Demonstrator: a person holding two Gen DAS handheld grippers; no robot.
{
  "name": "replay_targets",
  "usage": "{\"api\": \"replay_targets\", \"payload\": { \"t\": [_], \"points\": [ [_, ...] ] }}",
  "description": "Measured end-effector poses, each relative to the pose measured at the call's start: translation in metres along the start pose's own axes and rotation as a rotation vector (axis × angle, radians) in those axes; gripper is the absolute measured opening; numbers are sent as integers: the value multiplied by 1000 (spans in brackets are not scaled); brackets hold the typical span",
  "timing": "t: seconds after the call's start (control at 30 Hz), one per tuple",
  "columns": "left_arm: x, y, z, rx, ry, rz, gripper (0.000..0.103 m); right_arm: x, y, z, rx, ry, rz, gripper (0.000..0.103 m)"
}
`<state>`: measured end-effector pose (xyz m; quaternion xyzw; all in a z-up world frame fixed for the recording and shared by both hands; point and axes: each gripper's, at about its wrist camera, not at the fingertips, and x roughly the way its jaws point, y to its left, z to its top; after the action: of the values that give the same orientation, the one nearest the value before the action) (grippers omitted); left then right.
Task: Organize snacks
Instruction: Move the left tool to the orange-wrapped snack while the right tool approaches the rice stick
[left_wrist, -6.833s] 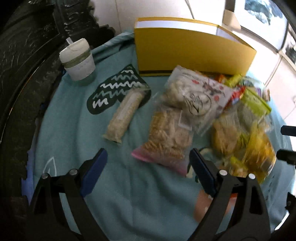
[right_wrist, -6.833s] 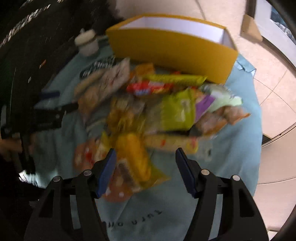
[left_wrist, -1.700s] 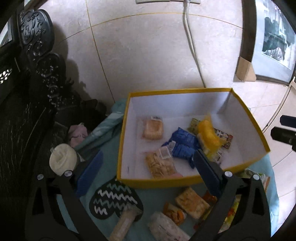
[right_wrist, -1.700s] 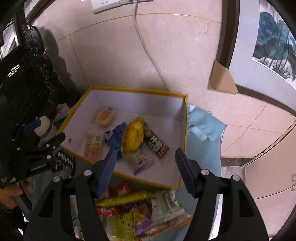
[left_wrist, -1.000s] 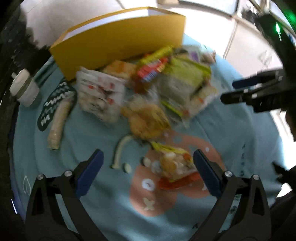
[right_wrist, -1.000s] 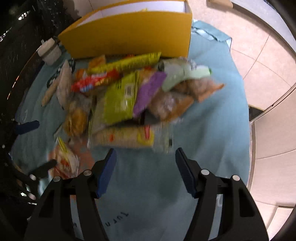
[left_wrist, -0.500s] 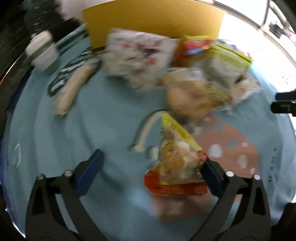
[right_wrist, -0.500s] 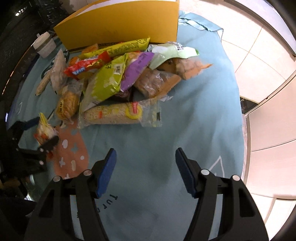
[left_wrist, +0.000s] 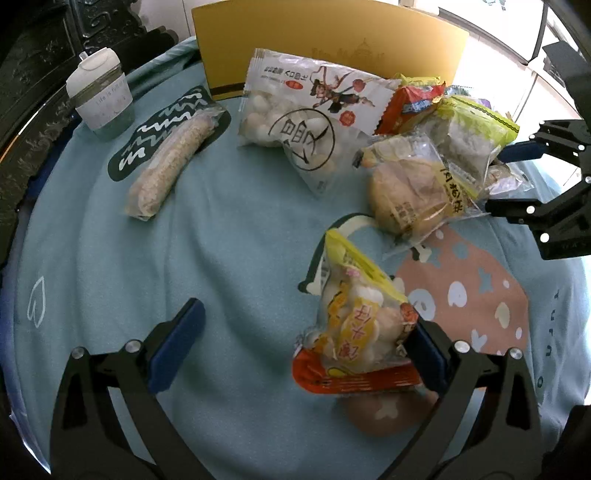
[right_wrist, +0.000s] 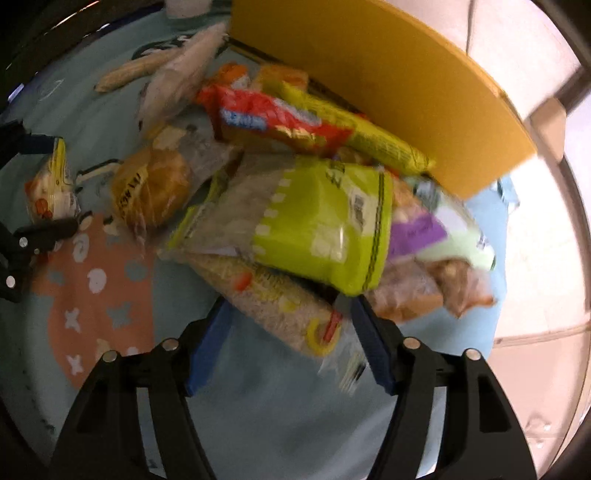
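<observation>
Left gripper (left_wrist: 301, 349) spread, yellow snack bag (left_wrist: 360, 325) against 1 finger; right gripper (right_wrist: 291, 345) spread around a cereal packet (right_wrist: 273, 299), near the yellow box (right_wrist: 369, 70).

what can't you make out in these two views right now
- Inside of the yellow box: hidden in both views by its front wall.
- Label on the grain packet between the right gripper jaws: motion-blurred.
- Snacks under the lime bag: covered, right view.

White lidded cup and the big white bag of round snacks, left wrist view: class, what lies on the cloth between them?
In the left wrist view, between the cup and the white bag lies a long oat-coloured bar in clear wrap, on the zigzag print.
</observation>
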<state>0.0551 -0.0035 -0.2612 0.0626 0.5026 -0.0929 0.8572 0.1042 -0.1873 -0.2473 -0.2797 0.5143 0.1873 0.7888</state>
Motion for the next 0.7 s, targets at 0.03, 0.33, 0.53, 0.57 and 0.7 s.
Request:
{"api": "replay_targets", "payload": {
  "t": [0.03,0.33,0.53,0.57,0.7],
  "points": [
    [0,1,0,-2,0,-3,101,2,-2,1,17,11,11,69],
    [-1,3,-2,1,-2,-11,101,6,9,-5,66,214,301,70],
    [0,3,-1,0,0,-9,101,-4,6,2,63,63,137,71],
    [0,3,-1,0,0,-8,101,-3,5,4,70,50,132,71],
    [-1,2,-1,2,1,-7,101,17,13,5,69,65,144,64]
  ]
}}
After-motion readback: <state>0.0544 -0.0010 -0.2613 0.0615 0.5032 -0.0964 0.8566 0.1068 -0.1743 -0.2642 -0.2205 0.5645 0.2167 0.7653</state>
